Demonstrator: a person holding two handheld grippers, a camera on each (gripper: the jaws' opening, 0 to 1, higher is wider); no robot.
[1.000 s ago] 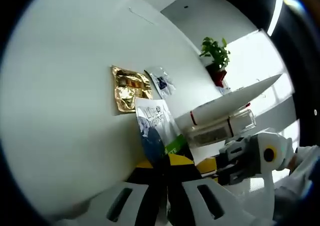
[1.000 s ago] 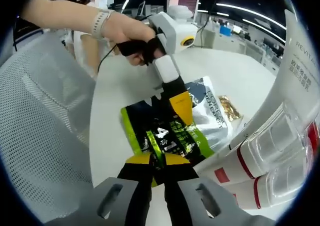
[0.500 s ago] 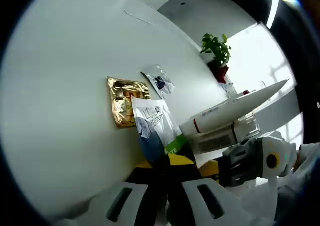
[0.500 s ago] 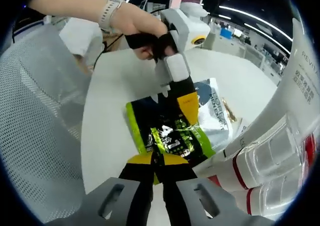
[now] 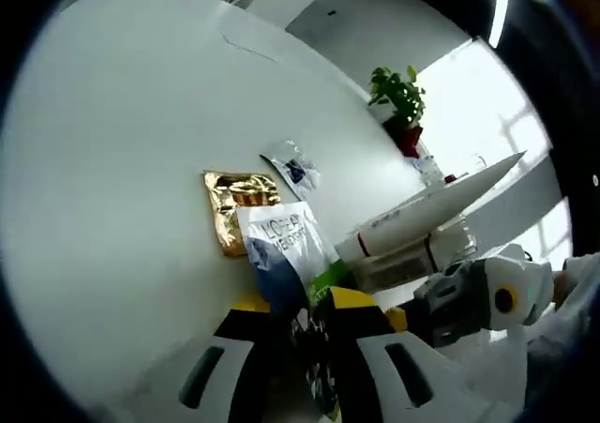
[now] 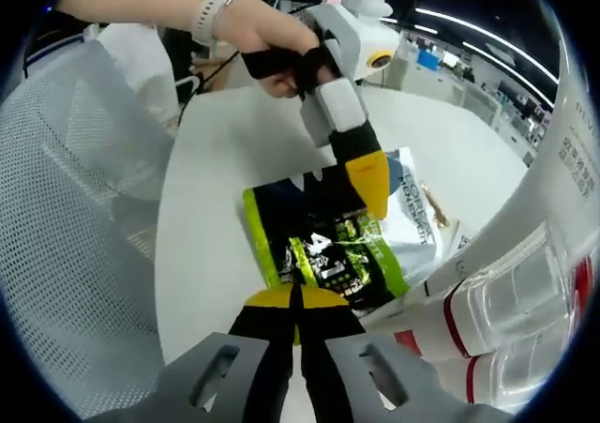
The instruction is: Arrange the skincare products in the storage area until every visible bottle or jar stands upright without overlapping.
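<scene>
A green and black sachet (image 6: 319, 245) lies flat over a white and blue sachet (image 6: 412, 217) on the white table (image 6: 216, 160). My right gripper (image 6: 300, 315) is shut on the green sachet's near edge. My left gripper (image 6: 361, 174), held by a person's hand (image 6: 272, 38), reaches onto the sachet's far side. In the left gripper view the left gripper (image 5: 305, 339) has its jaws slightly parted around the green sachet (image 5: 323, 278), with the white and blue sachet (image 5: 281, 245) just beyond. White tubes (image 6: 506, 292) with red bands and clear caps lie on their sides at right.
A gold sachet (image 5: 234, 212) and a small clear sachet (image 5: 292, 168) lie further out on the table. The tubes (image 5: 422, 221) and the right gripper (image 5: 469, 296) sit right of my left jaws. A potted plant (image 5: 398, 95) stands at the far edge. A mesh chair (image 6: 75, 207) borders the table.
The left gripper's jaws have parted a little around the green sachet. Both views shifted slightly; the right gripper keeps its hold on the sachet.
</scene>
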